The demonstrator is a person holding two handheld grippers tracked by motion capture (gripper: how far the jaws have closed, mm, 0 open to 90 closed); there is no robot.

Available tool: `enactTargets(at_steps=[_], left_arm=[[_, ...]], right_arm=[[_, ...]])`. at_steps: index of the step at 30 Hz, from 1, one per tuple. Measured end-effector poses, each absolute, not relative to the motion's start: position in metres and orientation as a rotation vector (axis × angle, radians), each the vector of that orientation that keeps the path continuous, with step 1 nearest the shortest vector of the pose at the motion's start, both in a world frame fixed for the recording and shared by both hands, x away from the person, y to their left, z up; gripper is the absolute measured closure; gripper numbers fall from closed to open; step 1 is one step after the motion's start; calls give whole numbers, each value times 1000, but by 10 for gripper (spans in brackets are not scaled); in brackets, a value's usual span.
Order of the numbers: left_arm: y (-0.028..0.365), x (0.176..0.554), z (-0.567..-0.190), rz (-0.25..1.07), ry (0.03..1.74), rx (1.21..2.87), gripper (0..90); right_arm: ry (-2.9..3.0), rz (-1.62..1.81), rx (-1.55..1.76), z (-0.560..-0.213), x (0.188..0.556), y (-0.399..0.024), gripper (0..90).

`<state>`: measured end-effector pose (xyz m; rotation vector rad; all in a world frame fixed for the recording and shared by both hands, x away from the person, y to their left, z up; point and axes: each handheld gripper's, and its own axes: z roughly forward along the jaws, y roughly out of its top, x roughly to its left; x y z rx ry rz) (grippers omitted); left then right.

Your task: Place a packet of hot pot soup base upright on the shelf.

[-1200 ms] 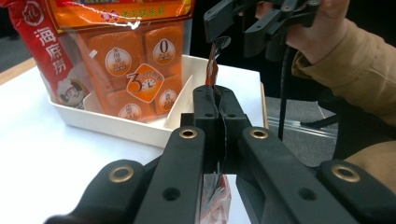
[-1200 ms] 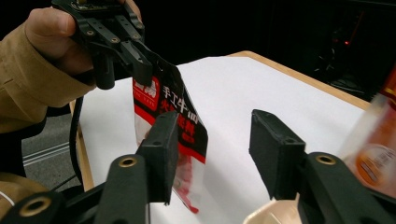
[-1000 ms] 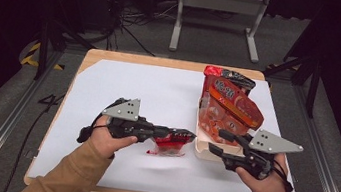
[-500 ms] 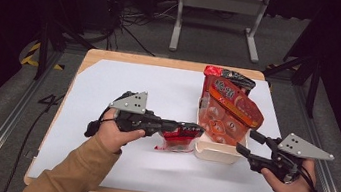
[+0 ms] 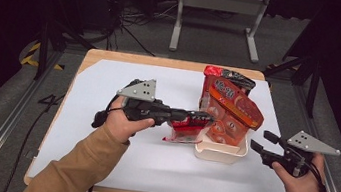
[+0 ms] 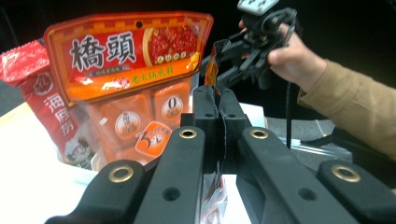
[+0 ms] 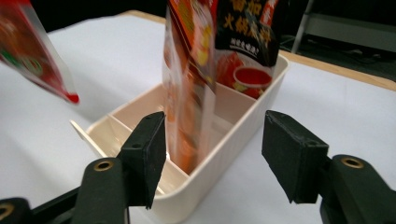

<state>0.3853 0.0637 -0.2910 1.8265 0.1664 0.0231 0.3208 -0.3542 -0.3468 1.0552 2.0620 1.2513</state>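
Observation:
My left gripper (image 5: 207, 116) is shut on the top edge of a small red sauce packet (image 5: 185, 129), which hangs just above the table beside a white divided box (image 5: 218, 154). In the left gripper view the packet's edge (image 6: 213, 70) sticks up between the closed jaws. A tall orange pouch (image 5: 231, 112) and a dark red pouch (image 5: 226, 76) stand upright in the box. My right gripper (image 5: 260, 140) stands open to the right of the box; its jaws have just been closing a little, with nothing between them. The box (image 7: 224, 135) lies a short way ahead of it.
White paper (image 5: 108, 92) covers the wooden table (image 5: 173, 64); the left and near parts are bare. A metal stand (image 5: 218, 12) and cables are on the floor behind. The table's right edge is close to my right hand.
My right gripper has drawn back to the right, away from the box. My left gripper has lifted the red packet and carried it right, up against the box.

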Motion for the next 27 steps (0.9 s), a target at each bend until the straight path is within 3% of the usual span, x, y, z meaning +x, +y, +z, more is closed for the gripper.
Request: enactTargets(at_steps=[27], left_arm=[[16,401,-280,33,148,1793,895]], right_arm=[[2055,1098,1240,-385,344,-388,333]])
